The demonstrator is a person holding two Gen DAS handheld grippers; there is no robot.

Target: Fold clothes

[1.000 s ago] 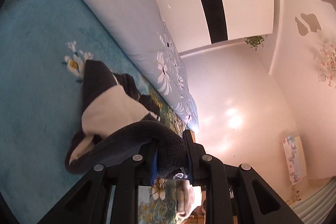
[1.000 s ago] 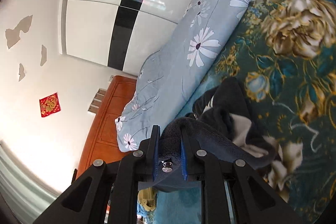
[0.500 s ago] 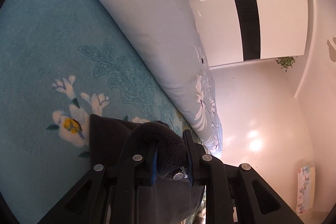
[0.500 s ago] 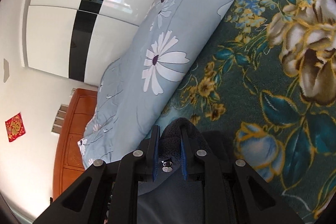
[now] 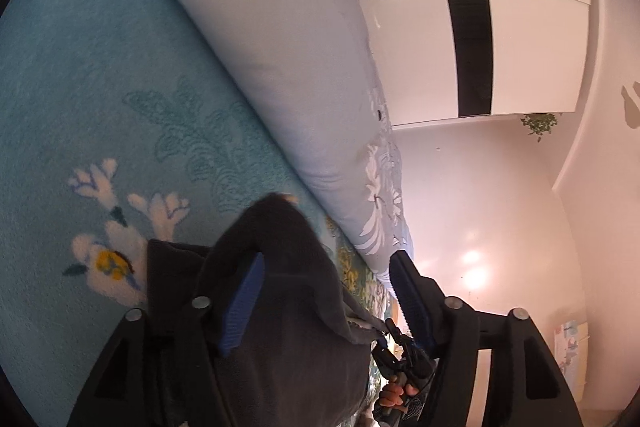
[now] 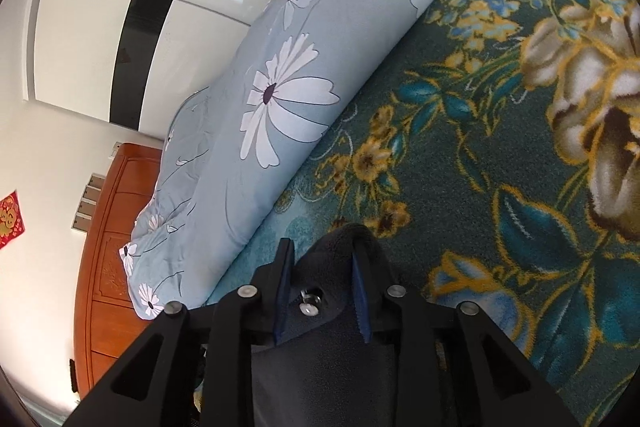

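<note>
From my left wrist view, the dark garment [image 5: 288,307] runs off the bottom edge behind the left tongs [image 5: 326,291], so I can't see how it lies. The other handle [image 5: 404,367] is mostly hidden. On the right view, the garment [image 6: 328,355] is cut off likewise below the right tongs [image 6: 320,287], and the red wall hanging [image 6: 10,219] is clipped.

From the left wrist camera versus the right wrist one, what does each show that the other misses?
Only the left wrist view shows the light blue blanket with white flowers, the left gripper wide open, and a hand below. Only the right wrist view shows the dark green flowered blanket, the wooden headboard and the right gripper, its fingers slightly apart around cloth. Both show the dark garment and the rolled quilt.
</note>
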